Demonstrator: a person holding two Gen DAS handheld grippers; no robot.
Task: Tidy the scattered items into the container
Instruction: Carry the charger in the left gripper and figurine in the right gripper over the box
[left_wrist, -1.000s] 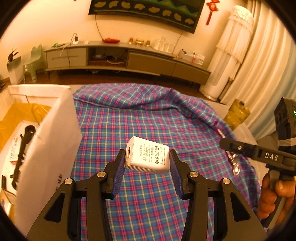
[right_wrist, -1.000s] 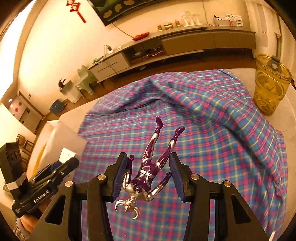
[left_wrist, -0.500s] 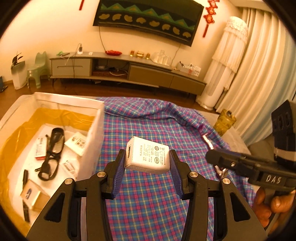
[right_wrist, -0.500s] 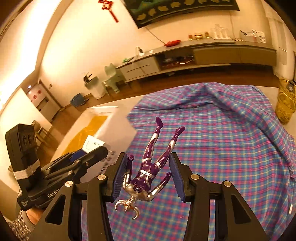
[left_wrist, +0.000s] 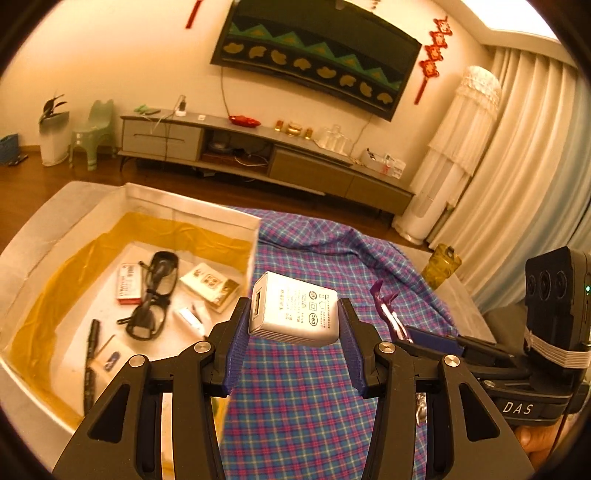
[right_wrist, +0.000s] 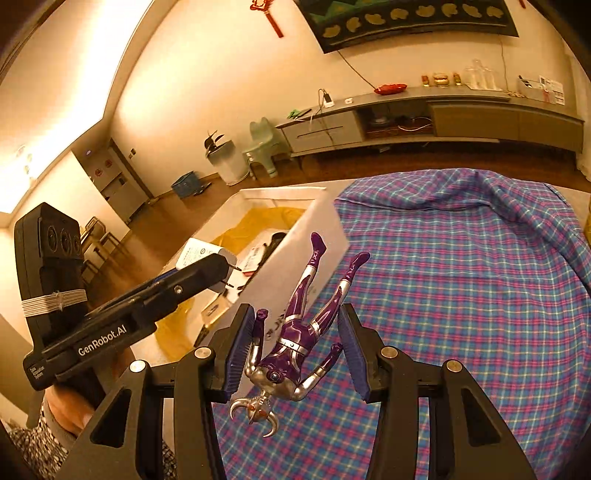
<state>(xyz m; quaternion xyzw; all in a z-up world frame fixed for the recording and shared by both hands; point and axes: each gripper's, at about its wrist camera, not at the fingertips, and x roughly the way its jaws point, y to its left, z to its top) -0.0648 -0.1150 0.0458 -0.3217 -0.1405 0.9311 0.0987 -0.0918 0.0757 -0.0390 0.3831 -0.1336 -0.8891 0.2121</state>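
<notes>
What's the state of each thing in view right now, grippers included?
left gripper: shut on the charger, off the table
charger: clamped between the pads, tilted
right gripper: shut on the toy figure
toy figure: held head-down, legs pointing away
box: open-topped, yellow-lined
glasses: lying in the box
plaid cloth: spread on the table, rumpled at far edge

Black hand-held gripper (left_wrist: 293, 343) (blue pads)
</notes>
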